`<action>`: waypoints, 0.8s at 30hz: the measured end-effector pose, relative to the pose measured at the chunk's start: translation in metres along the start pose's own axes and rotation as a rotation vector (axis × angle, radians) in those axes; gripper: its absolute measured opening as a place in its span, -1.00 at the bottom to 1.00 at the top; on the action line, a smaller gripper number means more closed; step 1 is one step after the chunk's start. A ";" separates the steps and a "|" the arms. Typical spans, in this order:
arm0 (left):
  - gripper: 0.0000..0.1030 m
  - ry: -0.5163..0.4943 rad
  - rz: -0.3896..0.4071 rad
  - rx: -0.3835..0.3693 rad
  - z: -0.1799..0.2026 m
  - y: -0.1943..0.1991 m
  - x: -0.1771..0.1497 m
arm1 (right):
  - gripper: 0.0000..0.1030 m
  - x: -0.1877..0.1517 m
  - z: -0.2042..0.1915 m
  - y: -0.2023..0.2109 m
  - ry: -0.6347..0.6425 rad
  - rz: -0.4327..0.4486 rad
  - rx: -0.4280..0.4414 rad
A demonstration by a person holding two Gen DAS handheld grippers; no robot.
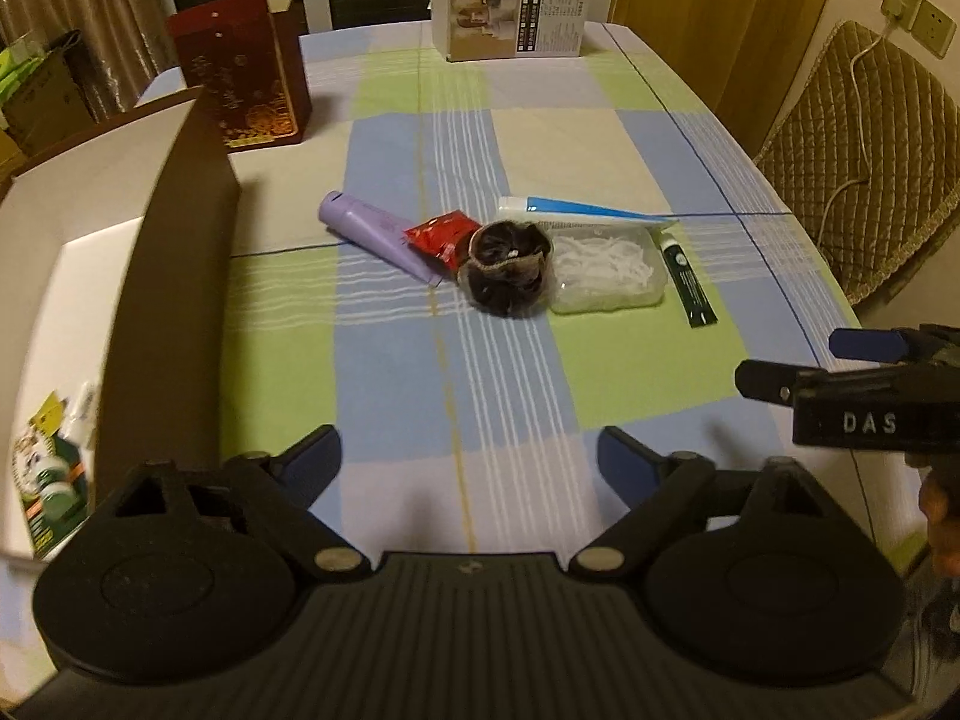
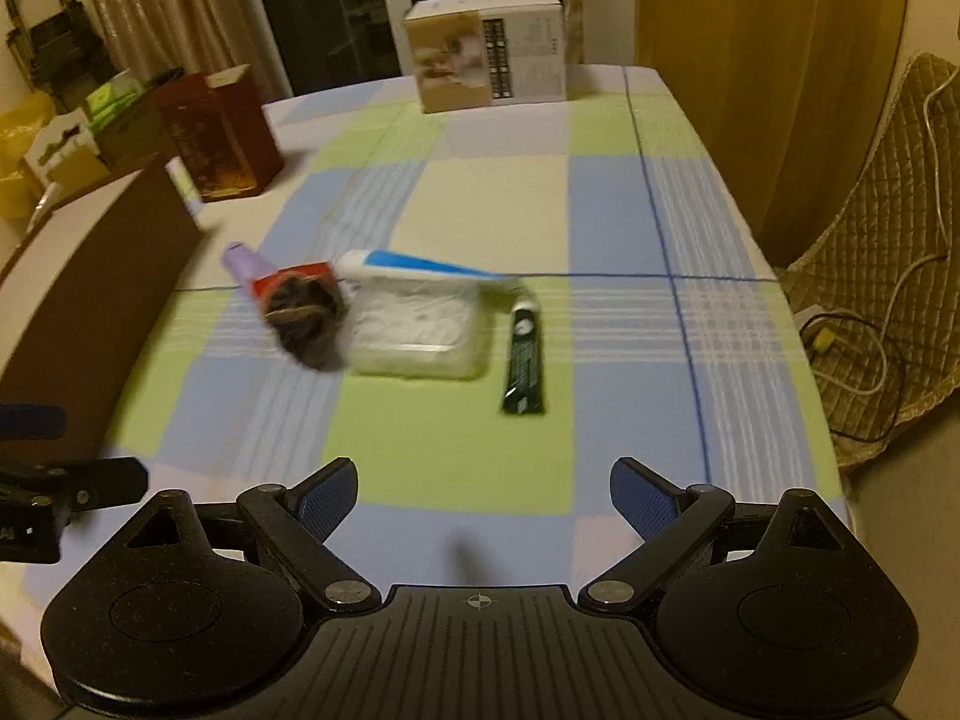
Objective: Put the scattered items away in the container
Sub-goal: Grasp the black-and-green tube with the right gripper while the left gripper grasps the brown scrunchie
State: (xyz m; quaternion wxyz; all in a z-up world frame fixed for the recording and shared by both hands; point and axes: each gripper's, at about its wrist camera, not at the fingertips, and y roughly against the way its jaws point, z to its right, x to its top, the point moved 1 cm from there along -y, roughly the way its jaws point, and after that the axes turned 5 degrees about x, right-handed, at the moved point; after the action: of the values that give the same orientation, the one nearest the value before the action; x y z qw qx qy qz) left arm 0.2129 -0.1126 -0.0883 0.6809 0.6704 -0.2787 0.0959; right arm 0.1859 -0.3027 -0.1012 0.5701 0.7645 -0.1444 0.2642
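Scattered items are lying in a tight cluster near the middle of the counter (image 1: 384, 396), which is wearing a checked cloth of blue, green and cream. From left to right the cluster is comprising a purple tube (image 1: 375, 235), a red sachet (image 1: 443, 236) overlapping the tube's lower end, a dark hair scrunchie (image 1: 507, 267) resting against the sachet, a clear plastic box (image 1: 606, 270) holding white pieces and touching the scrunchie, a white-and-blue tube (image 1: 585, 210) lying just behind the box, and a dark green tube (image 1: 687, 282) lying just beside the box's right edge. Well apart from the cluster, at the counter's left edge, the container (image 1: 174, 276), an open box with brown outer walls and a white interior, is already holding a green-and-yellow packet (image 1: 51, 480) in its near corner. The left claw (image 1: 468, 462) is hovering low over the cloth in front of the cluster, its blue-padded fingers (image 1: 312, 459) spread wide and gripping nothing. The right claw (image 2: 483, 498) is likewise hovering released and empty over the near cloth, with the dark green tube ahead of it; seen from the left wrist view, its fingers are entering from the right edge. At the far end of the counter a white carton (image 1: 510, 3) is standing, and a dark red box (image 1: 246, 69) is standing upright just behind the container. A quilted chair (image 1: 864, 156) with a white cable draped over it is standing to the right of the counter.
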 end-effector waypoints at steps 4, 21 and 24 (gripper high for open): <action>0.49 0.005 -0.012 -0.007 0.001 -0.022 0.012 | 0.74 0.019 0.014 -0.021 -0.028 0.012 0.004; 0.29 0.037 0.034 -0.032 -0.004 -0.075 0.058 | -0.29 0.053 0.039 -0.097 -0.015 -0.001 -0.015; 0.29 0.039 0.032 -0.036 -0.003 -0.080 0.059 | -0.45 0.054 0.038 -0.103 0.019 0.000 -0.030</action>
State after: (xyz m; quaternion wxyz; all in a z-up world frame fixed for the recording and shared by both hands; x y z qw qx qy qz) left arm 0.3032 -0.1303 -0.1272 0.6967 0.6514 -0.2775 0.1148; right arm 0.2928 -0.3031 -0.1604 0.5829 0.7533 -0.1429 0.2689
